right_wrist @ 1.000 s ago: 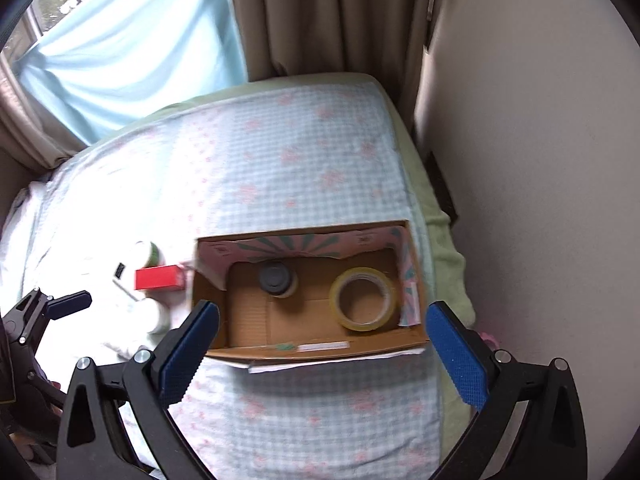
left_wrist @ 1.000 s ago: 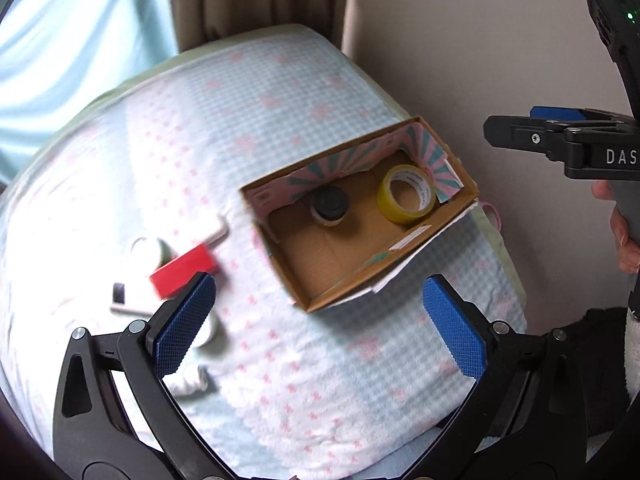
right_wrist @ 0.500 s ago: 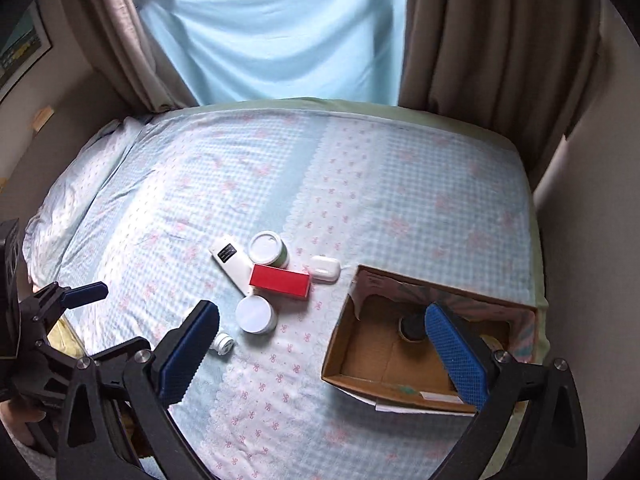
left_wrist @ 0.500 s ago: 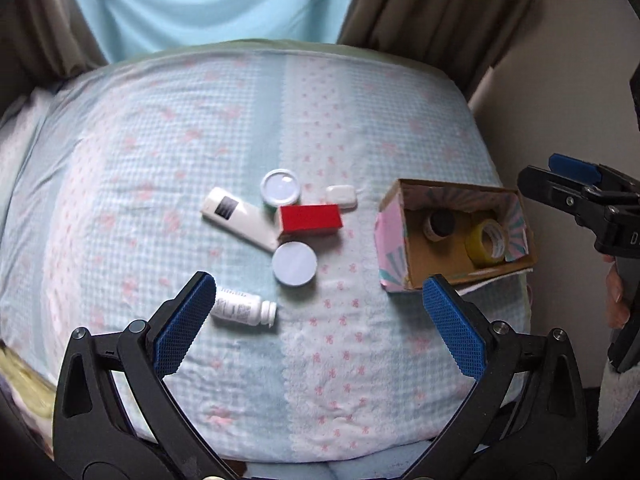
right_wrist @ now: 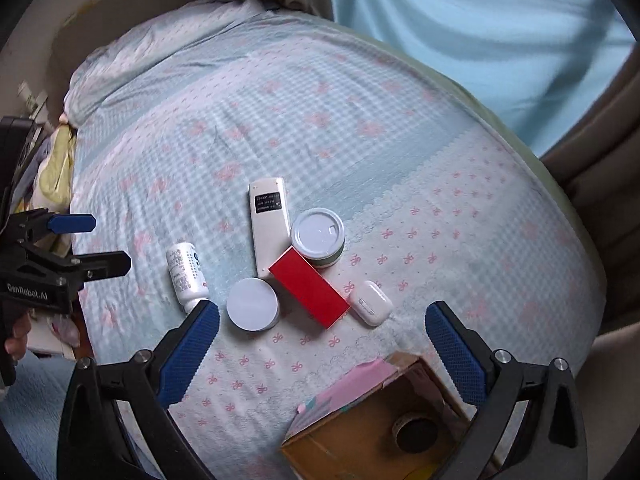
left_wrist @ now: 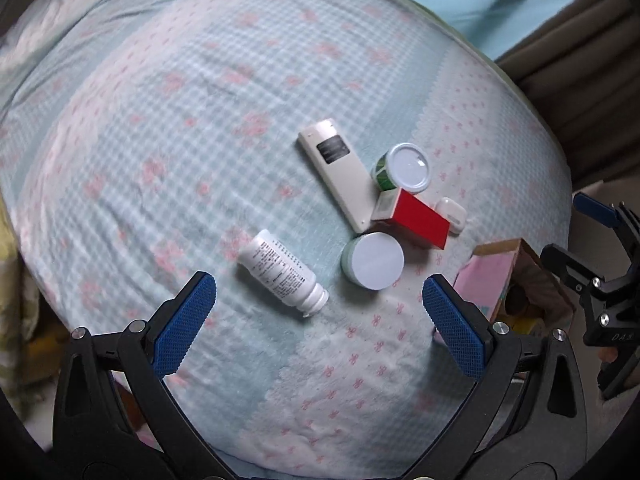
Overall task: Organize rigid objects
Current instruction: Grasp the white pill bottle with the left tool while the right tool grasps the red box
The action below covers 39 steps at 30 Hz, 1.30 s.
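**Rigid objects clustered on the bed, both tools spread and empty**

Rigid objects lie in a loose group on the bed, beyond the tips of both tools. The left tool (left_wrist: pixel 318 316) is spread wide with nothing between its blue pads; it hangs above the bedspread (left_wrist: pixel 168 128). Just past its left pad lies a white pill bottle (left_wrist: pixel 282 272) on its side, cap pointing toward the near edge. To the right of the bottle sits a round white-lidded tin (left_wrist: pixel 374 266), upright. Behind the tin a red box (left_wrist: pixel 416 218) lies flat, its left end resting against the near end of a white remote (left_wrist: pixel 338 170) that runs diagonally away. A green jar with a white lid (left_wrist: pixel 404 168) stands between the remote and the red box, touching both. A white earbud case (left_wrist: pixel 452 216) lies just right of the box.

The right tool (right_wrist: pixel 322 330) is likewise spread and empty, hovering over the near right part of the bed. Directly below it, at the near edge, sits an open cardboard box (right_wrist: pixel 372 420) with pink flaps; a dark round item (right_wrist: pixel 416 432) rests on its floor. In the right wrist view the left tool appears at the far left, held by a hand (right_wrist: pixel 16 334).

A pale blue curtain (right_wrist: pixel 480 32) hangs beyond the bed.
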### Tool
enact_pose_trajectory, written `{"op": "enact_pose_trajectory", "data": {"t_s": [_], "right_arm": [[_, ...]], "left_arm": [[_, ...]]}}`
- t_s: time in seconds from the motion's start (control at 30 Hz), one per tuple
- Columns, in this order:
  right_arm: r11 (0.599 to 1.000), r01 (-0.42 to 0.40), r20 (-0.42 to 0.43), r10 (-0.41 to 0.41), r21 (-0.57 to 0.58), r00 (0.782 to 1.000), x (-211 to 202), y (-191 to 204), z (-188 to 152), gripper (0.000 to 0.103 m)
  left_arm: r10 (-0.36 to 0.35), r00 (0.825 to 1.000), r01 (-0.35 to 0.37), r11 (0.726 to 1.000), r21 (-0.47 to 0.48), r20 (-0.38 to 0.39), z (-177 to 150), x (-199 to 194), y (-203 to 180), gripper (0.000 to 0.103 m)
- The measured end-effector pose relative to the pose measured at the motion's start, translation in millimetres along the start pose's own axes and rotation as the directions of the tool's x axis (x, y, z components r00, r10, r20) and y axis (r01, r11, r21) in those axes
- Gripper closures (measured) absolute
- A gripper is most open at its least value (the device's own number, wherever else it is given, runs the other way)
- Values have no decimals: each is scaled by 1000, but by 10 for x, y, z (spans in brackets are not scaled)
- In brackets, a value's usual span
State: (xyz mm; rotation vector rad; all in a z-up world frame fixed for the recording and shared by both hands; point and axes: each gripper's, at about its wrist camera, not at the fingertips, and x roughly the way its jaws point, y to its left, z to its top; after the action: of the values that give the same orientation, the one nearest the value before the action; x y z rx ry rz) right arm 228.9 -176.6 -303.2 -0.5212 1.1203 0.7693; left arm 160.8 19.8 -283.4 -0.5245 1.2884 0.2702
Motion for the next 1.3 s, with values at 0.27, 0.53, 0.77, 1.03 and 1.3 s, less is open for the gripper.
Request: {"op": "enact_pose_trajectory", "data": {"t_s": [0.27,0.53,0.77,1.03,1.3], "right_arm": [[977,-77,-118,54,-199,992,786,-40,43,1],[926,-128,-220,51,-354,974,1419,63,41,5],[867,-131,-246,10,-481,969,1766,176,34,5],[859,-194,-297,52,-474,954,1933,147,81,24],[859,-215,-345,48,-464,938,2008,122,106,55]], "left_arm": [[33,992,-64,961,-268,-119,1,796,326,3],[-28,976,-99,823,-559,-214,-169,1429,665,3],[-2,968,-164,757,-633,-253,-194,1678,698,9],[-5,961,-180,745,-642,-276,-216,1871,498,35],[-10,964,-170,743,-648,-265,-212,1938,464,49]]}}
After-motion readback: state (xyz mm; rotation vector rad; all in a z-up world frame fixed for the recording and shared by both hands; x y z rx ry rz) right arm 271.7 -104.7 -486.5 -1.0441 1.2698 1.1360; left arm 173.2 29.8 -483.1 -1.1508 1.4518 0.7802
